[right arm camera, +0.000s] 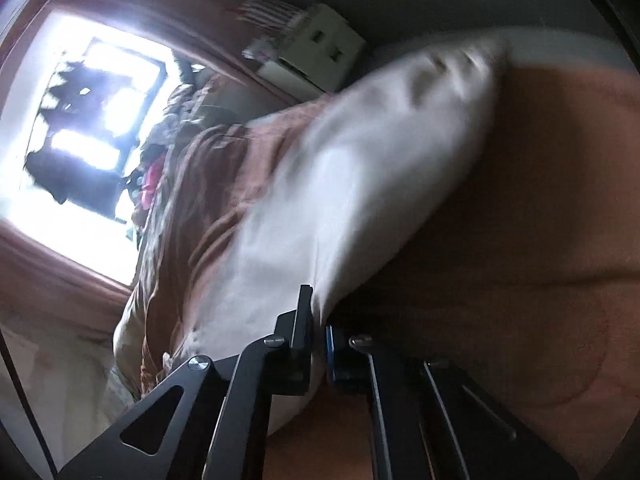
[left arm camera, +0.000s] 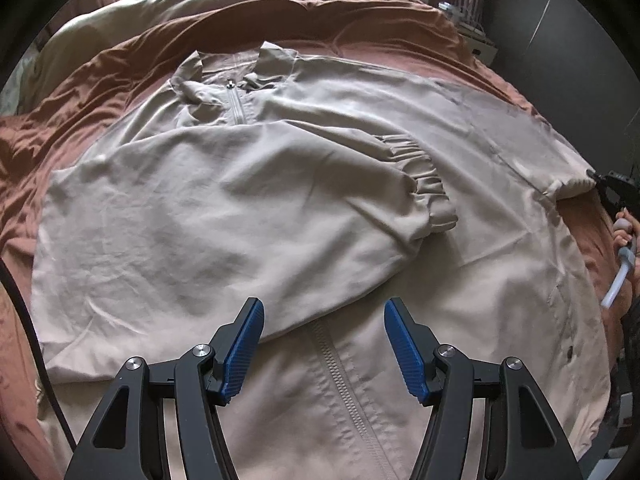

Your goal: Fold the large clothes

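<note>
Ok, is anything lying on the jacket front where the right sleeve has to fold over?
Only the other sleeve, already folded across the jacket chest. Nothing else shows there. The right gripper is pinching the right sleeve.

The beige jacket (left arm camera: 248, 216) covers most of the rust-brown bedspread (left arm camera: 132, 60), so there is little bare bed to set a gripper on: a strip along the left edge, a wider band beyond the collar, and a patch at the right. Above the jacket's front the air is clear, and the left gripper (left arm camera: 324, 344) hangs there with its jaws apart and nothing between them. One sleeve (left arm camera: 404, 172) lies folded across the chest (a low ridge, no real barrier). At the right edge the right gripper (right arm camera: 320, 334), clamped on the other cuff, and a hand (left arm camera: 626, 232) crowd that side. Past the far right corner, boxes (left arm camera: 476, 20) block the way.
</note>
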Motion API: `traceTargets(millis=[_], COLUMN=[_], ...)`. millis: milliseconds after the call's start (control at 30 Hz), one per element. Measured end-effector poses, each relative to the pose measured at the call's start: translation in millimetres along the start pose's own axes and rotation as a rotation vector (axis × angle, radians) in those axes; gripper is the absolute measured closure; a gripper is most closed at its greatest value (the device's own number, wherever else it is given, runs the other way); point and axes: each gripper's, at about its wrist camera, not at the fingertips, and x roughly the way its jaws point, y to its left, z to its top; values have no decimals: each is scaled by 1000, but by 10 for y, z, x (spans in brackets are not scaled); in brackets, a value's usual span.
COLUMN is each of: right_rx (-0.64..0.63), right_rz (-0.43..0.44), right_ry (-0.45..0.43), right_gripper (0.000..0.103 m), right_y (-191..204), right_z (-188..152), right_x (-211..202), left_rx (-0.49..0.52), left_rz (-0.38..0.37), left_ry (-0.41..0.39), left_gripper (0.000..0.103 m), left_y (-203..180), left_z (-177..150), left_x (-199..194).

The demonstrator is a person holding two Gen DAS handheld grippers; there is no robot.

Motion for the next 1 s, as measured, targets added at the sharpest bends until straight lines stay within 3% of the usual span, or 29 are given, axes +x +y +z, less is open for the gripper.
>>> traceTargets(millis=[167,567,767,867,1000], right_rx=[-125,-316,-399,-440,-465], right_rz=[96,261,318,323,307], right_ry=[-21,49,131,175,248], right_gripper=[103,103,103,103,103], right_y=[564,1940,2315,2323,2476], right_z=[-94,-545,-803,-956,-1074], right_x=[-255,-612,-606,-642,-255], left_rx=[-19,-93,-132,-149,-175], left_rz=[-7,-33,-35,-40,-50], left_ry=[-20,-80,-120,-142,-157], left_gripper=[39,39,39,39,39], left_y=[67,453,688,786,890], left_z=[-16,-235,-316,-366,-448], left_x=[-96,-479,-728,-842,-914])
